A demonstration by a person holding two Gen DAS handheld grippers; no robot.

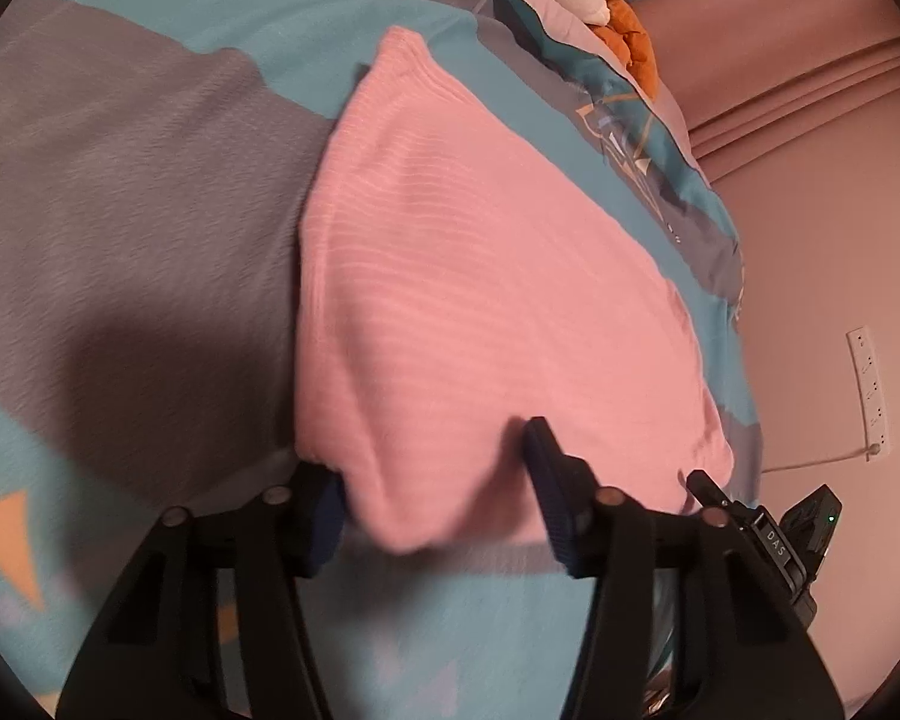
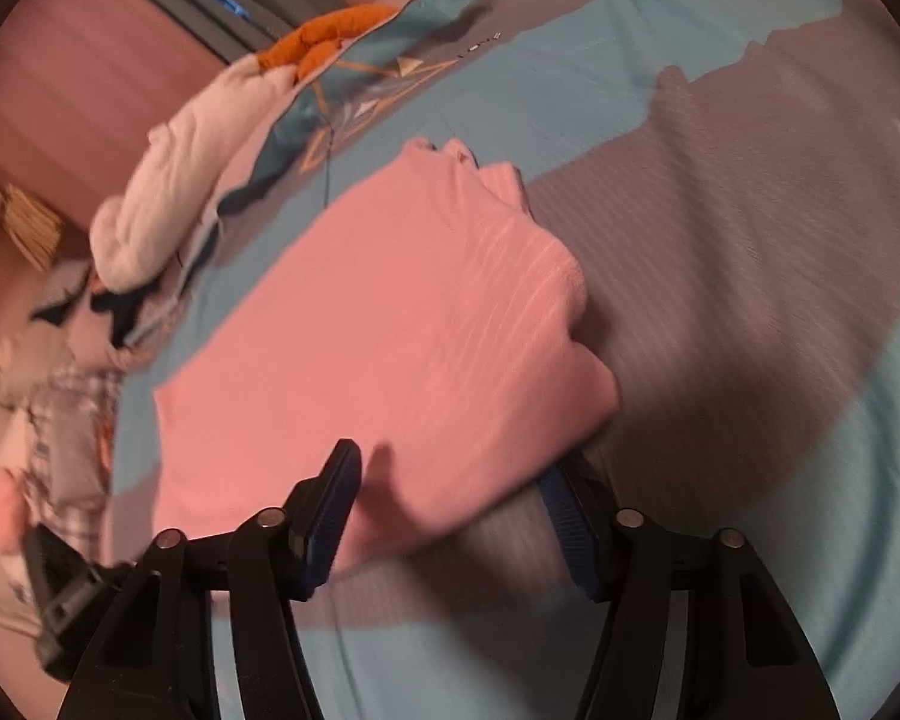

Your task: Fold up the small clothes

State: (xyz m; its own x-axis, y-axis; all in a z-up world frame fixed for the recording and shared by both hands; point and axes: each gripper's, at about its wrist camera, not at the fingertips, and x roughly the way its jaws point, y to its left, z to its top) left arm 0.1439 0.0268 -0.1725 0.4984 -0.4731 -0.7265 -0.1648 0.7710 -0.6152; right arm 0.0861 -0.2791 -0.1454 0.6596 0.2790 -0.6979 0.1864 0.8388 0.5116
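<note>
Bed cover (image 1: 120, 192): teal and grey blocks with orange line motifs; it carries everything and fills most of both wrist views.

Pink garment (image 1: 480, 300): a ribbed knit piece lying folded on the bed cover, partly on a grey block and partly on teal. Its far end reaches toward the bed's far edge, where the cover turns down; its near edge lies at both grippers.

Left gripper (image 1: 435, 504): low over the bed, at the near corner of the pink garment. The fingers (image 1: 543, 480) straddle that corner, one dark blue pad on each side of a lifted fold of cloth. The pads look close against the fabric, but blur hides whether they press it, so I cannot tell if the grip is made.

Right gripper (image 2: 450, 498): at the other near corner of the same garment. Its left pad lies on top of the pink cloth, its right pad beside the cloth's edge over the grey block. A wide gap stands between the pads, so the fingers are open around the corner, not clamped.

White garment (image 2: 168, 204): bunched at the bed's far edge.

Orange cloth (image 2: 324, 36): touching the white garment, at the same edge.

Checked fabric (image 2: 60, 420): blurred, beyond the bed's side edge in the right wrist view.

Power strip (image 1: 868, 390): white, on the pink wall beyond the bed.
</note>
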